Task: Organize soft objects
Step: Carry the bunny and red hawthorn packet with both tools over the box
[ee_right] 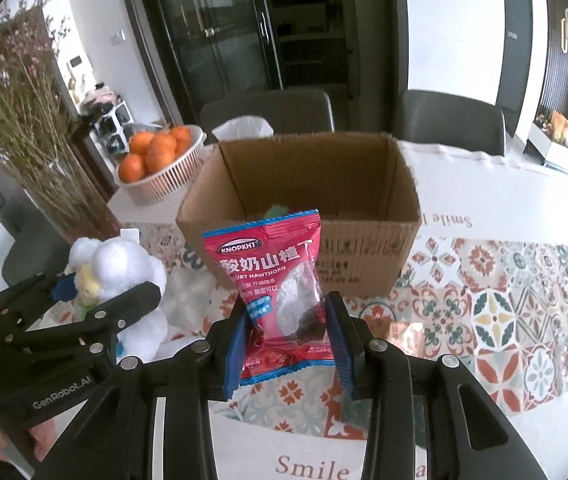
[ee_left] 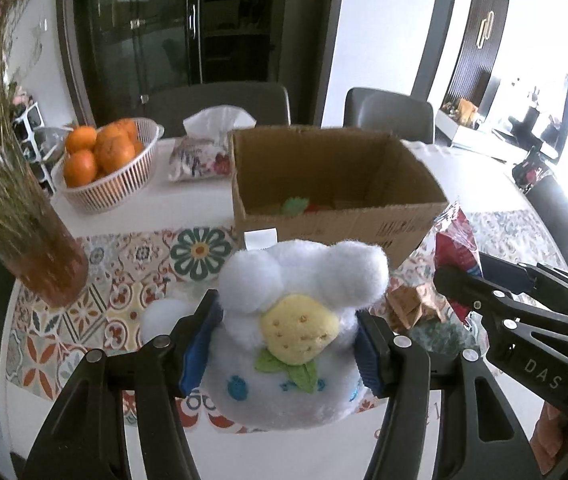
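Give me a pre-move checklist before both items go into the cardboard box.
1. Left gripper clamped on the white plush toy with the yellow strawberry: ok.
2. Right gripper clamped on the red foil snack packet: ok.
3. Brown cardboard box open at the top: ok.
4. Room inside the box: cannot tell; something green and red lies on the bottom, most of the floor is hidden.
5. Both items lifted off the patterned tablecloth: ok.
6. White basket of oranges away from the box: ok.
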`<state>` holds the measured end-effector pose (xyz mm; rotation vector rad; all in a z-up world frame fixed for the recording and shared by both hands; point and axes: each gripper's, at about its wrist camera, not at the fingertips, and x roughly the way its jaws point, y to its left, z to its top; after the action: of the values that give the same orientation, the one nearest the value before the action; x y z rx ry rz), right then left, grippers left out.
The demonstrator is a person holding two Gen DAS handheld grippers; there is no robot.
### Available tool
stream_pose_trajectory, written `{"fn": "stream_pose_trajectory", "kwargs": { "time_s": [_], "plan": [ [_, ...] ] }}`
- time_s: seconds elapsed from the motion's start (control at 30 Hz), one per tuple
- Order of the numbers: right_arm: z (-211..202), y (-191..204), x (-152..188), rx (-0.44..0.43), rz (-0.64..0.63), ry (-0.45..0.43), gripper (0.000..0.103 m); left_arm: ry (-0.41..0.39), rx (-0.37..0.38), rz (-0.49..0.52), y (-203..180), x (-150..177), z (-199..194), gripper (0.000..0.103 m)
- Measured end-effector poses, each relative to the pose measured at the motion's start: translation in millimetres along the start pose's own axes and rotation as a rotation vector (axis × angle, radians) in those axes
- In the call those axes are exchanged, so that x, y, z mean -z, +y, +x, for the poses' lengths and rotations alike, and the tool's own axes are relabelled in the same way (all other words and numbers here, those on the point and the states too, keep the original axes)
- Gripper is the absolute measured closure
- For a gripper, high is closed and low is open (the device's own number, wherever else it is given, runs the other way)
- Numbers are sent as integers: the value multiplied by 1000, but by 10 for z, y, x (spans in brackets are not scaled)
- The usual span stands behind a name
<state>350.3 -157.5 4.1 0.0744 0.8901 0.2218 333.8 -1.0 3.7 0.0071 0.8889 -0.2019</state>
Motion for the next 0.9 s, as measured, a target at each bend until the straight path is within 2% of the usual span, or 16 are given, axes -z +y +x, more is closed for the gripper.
{"fn": "stream_pose_trajectory", "kwargs": {
  "time_s": [0.4, 0.9],
  "plan": [
    [-228, 11, -253, -19, -1, -82, 65, -75, 6, 24, -54, -301, -187, 43],
    [-237, -100, -581, -11, 12, -130, 64, -153, -22, 80, -142, -745, -220, 43]
  ]
}}
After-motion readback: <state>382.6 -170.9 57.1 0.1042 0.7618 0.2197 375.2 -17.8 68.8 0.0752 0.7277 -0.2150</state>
